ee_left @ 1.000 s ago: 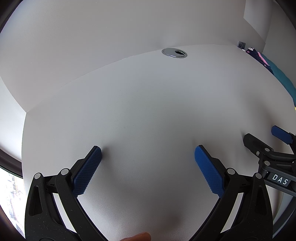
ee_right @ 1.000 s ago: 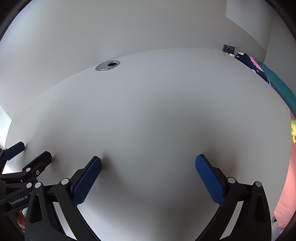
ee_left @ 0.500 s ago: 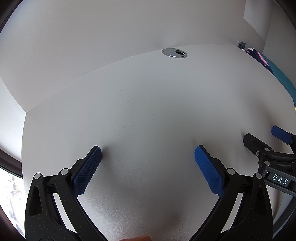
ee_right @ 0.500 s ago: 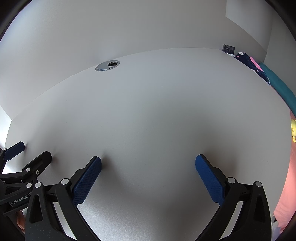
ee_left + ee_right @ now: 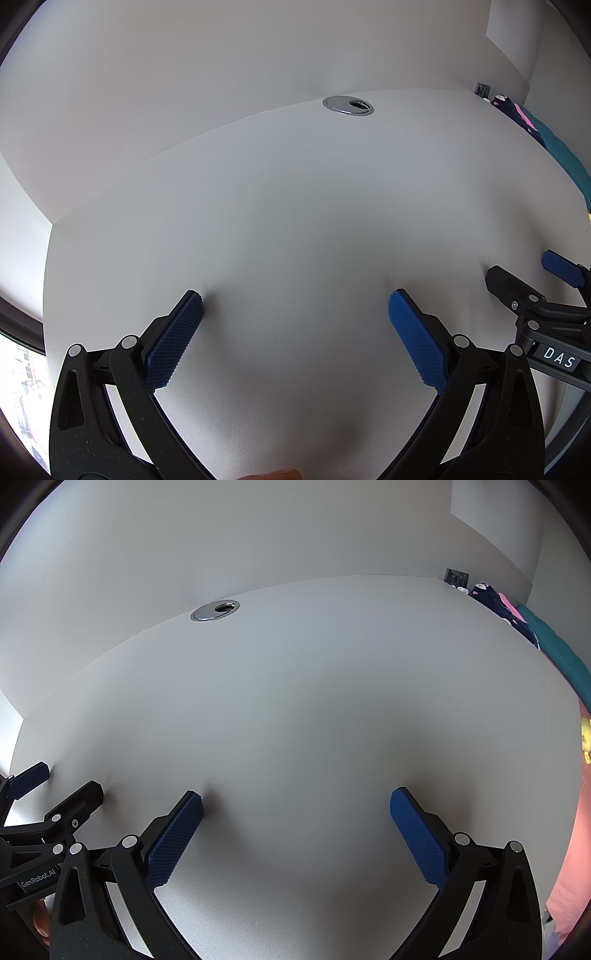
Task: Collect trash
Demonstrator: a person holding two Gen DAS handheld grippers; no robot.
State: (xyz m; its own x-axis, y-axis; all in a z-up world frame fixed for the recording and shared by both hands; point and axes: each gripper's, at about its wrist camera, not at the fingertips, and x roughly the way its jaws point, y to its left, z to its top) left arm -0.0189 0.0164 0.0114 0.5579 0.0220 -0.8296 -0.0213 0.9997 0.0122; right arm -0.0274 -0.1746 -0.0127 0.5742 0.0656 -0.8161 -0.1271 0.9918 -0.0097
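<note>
Both left tongs (image 5: pixel 295 301) and right tongs (image 5: pixel 295 801) gape wide, empty, tips on the bare white counter (image 5: pixel 314 709), side by side. Ahead, open surface runs to a chrome cable grommet (image 5: pixel 347 106) near the far edge. No trash is visible.
</note>
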